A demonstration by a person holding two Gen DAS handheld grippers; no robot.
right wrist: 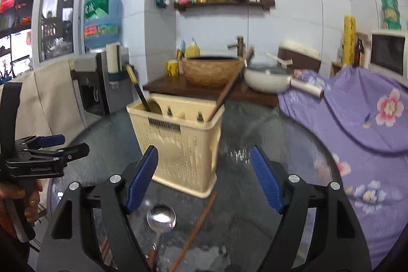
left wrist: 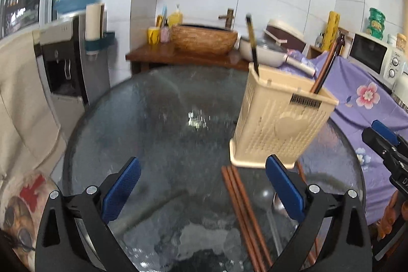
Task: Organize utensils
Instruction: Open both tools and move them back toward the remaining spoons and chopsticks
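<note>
A cream plastic utensil basket (left wrist: 278, 116) stands on the round glass table (left wrist: 153, 119); it also shows in the right wrist view (right wrist: 183, 142). It holds a black-handled utensil (left wrist: 252, 42) and brown chopsticks (left wrist: 326, 70). Brown chopsticks (left wrist: 244, 216) and a metal spoon (left wrist: 279, 203) lie on the glass in front of it. The spoon (right wrist: 161, 218) and one chopstick (right wrist: 196, 223) lie between my right gripper's blue pads. My left gripper (left wrist: 204, 193) is open and empty above the table. My right gripper (right wrist: 204, 180) is open and empty, just before the basket.
A purple flowered cloth (right wrist: 357, 119) covers furniture to the right. A wooden counter with a woven bowl (left wrist: 204, 40), a white pan (right wrist: 267, 79) and a microwave (left wrist: 374, 55) stands behind. A water dispenser (left wrist: 66, 63) is at the left.
</note>
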